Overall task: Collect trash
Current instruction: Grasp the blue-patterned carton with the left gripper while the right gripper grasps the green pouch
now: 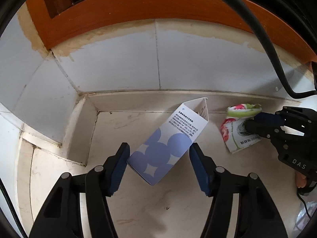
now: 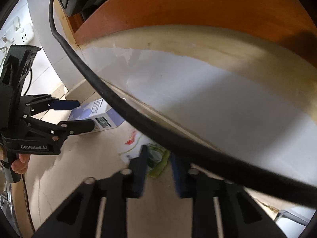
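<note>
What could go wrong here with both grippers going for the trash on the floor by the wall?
The left gripper straddles the blue and white box at an angle, so closing may twist it out. The right gripper pinches only the crumpled wrapper's edge, which might slip or tear. The black cable hangs close above and could snag.

Beige tiled floor point(image 1: 150, 204) meets a white tiled wall point(image 1: 122, 67) with a stained, yellowed upper edge under an orange-brown wooden panel point(image 1: 138, 6), a thick black cable point(image 2: 122, 107) runs across, and a white wall socket point(image 2: 23, 33) sits far left.
</note>
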### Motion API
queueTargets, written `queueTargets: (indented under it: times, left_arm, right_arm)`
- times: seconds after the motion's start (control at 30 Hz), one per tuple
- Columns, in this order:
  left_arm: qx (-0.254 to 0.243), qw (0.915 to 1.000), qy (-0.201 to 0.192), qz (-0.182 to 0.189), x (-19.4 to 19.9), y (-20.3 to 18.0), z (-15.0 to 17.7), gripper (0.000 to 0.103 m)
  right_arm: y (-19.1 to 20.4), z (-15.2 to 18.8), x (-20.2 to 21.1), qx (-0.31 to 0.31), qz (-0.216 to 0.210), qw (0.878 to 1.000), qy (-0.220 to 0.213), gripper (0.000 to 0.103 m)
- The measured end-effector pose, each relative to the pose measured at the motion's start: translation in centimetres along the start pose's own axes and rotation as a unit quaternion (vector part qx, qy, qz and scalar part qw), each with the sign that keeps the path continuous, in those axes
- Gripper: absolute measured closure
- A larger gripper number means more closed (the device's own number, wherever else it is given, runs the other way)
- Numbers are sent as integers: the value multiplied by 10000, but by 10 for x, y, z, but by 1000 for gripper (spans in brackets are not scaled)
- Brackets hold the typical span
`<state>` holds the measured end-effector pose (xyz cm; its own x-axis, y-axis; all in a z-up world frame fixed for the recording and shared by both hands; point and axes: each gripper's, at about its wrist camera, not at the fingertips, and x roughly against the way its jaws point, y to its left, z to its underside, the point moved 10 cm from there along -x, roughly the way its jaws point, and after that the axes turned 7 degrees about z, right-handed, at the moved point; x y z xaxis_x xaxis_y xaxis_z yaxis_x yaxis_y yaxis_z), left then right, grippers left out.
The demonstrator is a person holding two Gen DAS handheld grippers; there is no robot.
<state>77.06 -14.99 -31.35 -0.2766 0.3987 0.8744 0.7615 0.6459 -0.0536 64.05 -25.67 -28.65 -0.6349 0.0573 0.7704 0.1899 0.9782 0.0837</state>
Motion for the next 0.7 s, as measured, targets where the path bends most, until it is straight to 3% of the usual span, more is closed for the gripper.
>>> queueTargets:
  times: [0.13,0.37,0.7]
  left_arm:
    - [-122,9999,-74,2,4,-6,7,49]
    - [48,9999,-159,-18,23,-12,33,64]
    - [532,9978,-383,21,66,-22,68,68]
  right_arm:
    - [8,-2,-1,109,-61,9999,-61,96]
    - [33,5,15,360,-242,9990,-119,101]
    - [42,36,63,432,-594,9973,-1,102]
